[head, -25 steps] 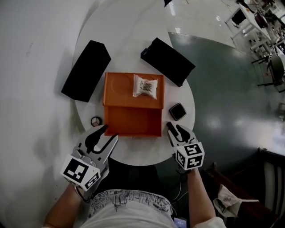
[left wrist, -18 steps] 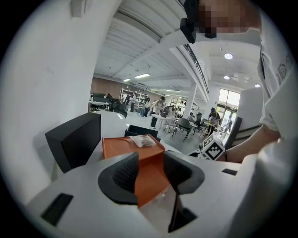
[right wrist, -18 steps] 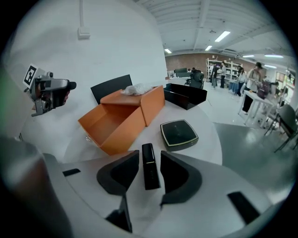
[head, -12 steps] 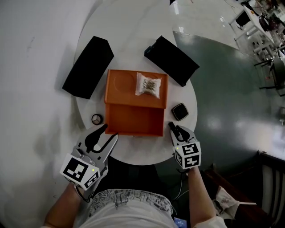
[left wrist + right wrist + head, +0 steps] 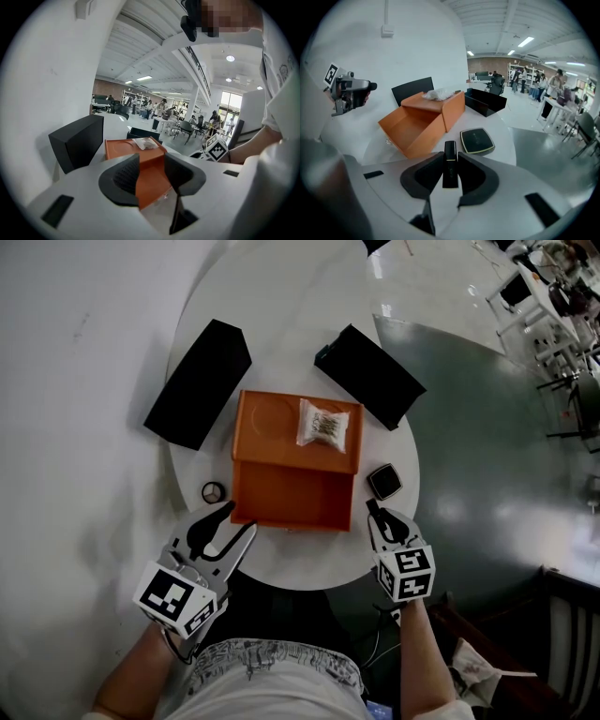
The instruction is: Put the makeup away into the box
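Right gripper view: my right claw (image 5: 450,165) is closing on a slim black stick (image 5: 450,149) at the worktop's (image 5: 497,124) near right, beside the orange box (image 5: 412,126). Left claw (image 5: 151,169) spread, empty. Open compartment bare; square compact (image 5: 476,140) and small round pot (image 5: 213,491) still outside the box.

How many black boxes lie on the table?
2. The left black box lies left of the orange box; the right black box lies beyond its far right corner. None seems hidden.
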A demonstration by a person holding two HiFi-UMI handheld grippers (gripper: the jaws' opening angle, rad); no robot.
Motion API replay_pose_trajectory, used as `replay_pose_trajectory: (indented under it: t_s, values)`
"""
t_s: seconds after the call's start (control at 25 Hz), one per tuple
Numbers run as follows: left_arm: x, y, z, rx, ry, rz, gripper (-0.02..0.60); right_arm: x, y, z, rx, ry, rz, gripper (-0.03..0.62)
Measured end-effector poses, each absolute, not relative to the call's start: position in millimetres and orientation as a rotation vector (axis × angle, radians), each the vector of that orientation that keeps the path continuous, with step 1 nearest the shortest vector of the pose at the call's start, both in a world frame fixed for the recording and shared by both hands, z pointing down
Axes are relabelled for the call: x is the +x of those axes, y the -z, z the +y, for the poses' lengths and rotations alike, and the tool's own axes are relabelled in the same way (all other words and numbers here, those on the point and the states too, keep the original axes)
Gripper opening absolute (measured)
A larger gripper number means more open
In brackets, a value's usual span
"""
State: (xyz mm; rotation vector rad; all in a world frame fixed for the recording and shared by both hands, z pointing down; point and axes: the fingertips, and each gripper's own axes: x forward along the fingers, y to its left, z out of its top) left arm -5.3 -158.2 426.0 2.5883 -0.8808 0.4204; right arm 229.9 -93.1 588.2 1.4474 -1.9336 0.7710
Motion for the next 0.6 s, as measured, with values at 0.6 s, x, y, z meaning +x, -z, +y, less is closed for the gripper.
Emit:
replay_pose_trajectory:
  t_s: [0.6]
  values:
    - [-61,-409,-171,2.547,-0.313,-1.027,0.181,102,-511,-154,1.202,-0.616,-2.213,0.103]
